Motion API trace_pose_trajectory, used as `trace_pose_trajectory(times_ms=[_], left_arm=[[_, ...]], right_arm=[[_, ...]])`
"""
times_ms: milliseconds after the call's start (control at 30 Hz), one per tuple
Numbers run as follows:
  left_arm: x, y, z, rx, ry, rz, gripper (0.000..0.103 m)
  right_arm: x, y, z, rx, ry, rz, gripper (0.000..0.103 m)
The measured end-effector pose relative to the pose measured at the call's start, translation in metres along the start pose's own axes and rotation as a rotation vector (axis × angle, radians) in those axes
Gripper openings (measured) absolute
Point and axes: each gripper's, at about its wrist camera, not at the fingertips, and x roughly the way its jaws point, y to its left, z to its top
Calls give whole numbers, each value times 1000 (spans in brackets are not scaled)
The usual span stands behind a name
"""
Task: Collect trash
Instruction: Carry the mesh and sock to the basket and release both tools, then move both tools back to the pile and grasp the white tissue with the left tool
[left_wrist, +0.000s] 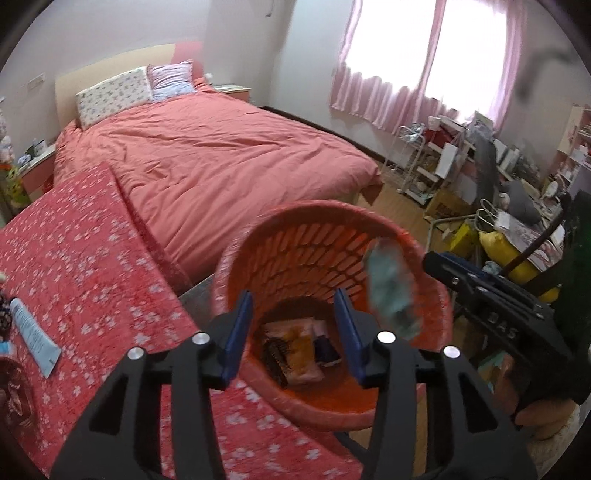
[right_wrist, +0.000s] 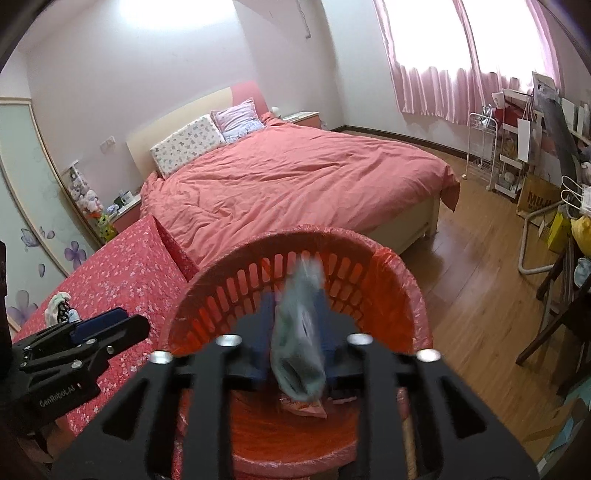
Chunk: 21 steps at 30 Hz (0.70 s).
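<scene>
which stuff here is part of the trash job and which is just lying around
Part of the job:
orange bin
blurred teal wrapper between the right tool's fingers
wrappers in the bin
tube on the floral cloth, probably

Just lying about:
bed
pillows
pink curtains

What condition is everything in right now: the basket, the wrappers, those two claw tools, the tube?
Orange slotted plastic basket: upright, lined, holding wrappers at its bottom.
Blurred pale green packet: between the right gripper's fingers, above the basket.
Left gripper: open, empty, over the basket.
Right gripper: jaws parted around the packet.
White-blue tube: lying on the red floral cloth.
</scene>
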Motion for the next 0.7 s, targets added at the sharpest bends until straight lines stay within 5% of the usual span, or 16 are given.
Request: trace_pose_trajectory(times_ms=[333, 700], left_arm=[[-42, 45, -20, -41, -43, 157, 70], [-131, 110, -63, -68, -131, 384, 73]], right_arm=[[-6, 15, -4, -30, 14, -23, 40], [-3, 87, -24, -157, 59, 67, 40]])
